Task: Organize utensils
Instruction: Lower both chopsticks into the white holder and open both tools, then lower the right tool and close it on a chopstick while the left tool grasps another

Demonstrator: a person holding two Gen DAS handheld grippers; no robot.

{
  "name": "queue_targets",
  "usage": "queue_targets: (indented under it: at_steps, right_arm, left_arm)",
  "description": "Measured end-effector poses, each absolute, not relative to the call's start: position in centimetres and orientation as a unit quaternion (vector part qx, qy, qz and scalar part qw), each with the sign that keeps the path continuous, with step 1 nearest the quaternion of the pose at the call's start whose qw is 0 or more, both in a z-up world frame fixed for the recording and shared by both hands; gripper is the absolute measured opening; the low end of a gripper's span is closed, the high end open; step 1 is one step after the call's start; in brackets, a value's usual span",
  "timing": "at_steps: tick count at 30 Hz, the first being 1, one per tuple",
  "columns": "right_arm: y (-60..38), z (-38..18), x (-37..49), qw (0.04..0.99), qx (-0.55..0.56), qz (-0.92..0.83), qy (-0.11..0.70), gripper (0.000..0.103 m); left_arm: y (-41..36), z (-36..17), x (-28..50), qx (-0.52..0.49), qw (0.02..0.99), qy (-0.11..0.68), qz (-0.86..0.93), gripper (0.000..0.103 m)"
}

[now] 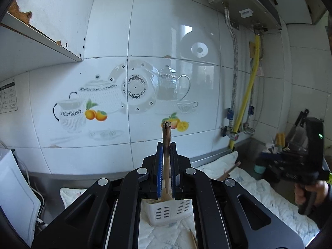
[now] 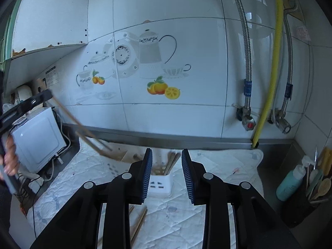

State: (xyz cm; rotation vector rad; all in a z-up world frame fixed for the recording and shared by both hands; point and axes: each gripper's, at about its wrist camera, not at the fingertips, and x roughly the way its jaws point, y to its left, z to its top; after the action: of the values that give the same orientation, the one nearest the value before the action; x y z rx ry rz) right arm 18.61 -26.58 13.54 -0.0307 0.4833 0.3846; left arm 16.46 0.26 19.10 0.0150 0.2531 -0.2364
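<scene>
Gripping a wooden spatula [image 1: 166, 145] above the white holder [image 1: 169, 209], the left gripper [image 1: 166, 151] has its jaws closed. Right gripper [image 2: 167, 161] jaws stand open above that holder.

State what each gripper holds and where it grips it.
Left gripper: shut on a wooden utensil, gripped along its handle near the top end. Right gripper: open, holding nothing.

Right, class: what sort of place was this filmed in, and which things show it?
Most likely a home kitchen: a tiled wall printed with teapots and fruit, a white utensil basket holding chopsticks on the counter, and a yellow gas hose beside water valves.
</scene>
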Motion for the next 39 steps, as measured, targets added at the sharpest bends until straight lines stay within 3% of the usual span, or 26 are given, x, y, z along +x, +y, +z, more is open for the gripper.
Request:
queue_targets:
  at_steps: [18, 23, 27, 28, 30, 39]
  right_arm:
    - [-24.5, 2.1, 10.0, 0.934, -0.038, 0.195, 0.296, 0.032]
    - [-23.5, -1.2, 8.2, 0.924, -0.036, 0.200, 0.325, 0.032]
    - [-22.7, -3.0, 6.9, 0.917, -0.034, 0.203, 0.342, 0.032]
    - [-22.5, -3.5, 6.6, 0.914, -0.028, 0.208, 0.348, 0.032]
    - [-21.9, -4.5, 5.9, 0.909, -0.023, 0.209, 0.359, 0.032]
    - [-21.1, -7.8, 4.7, 0.897, 0.002, 0.202, 0.392, 0.016]
  left_arm:
    - [0.5, 14.2, 22.4, -0.019, 0.973, 0.202, -0.109, 0.008]
    - [0.4, 15.0, 21.1, -0.019, 0.975, 0.189, -0.112, 0.021]
    - [0.5, 15.5, 19.2, -0.017, 0.977, 0.179, -0.112, 0.025]
    - [0.5, 15.5, 18.7, -0.016, 0.978, 0.176, -0.110, 0.035]
    - [0.6, 15.2, 17.1, -0.010, 0.980, 0.167, -0.106, 0.037]
    - [1.0, 10.5, 11.1, 0.011, 0.974, 0.200, -0.102, 0.037]
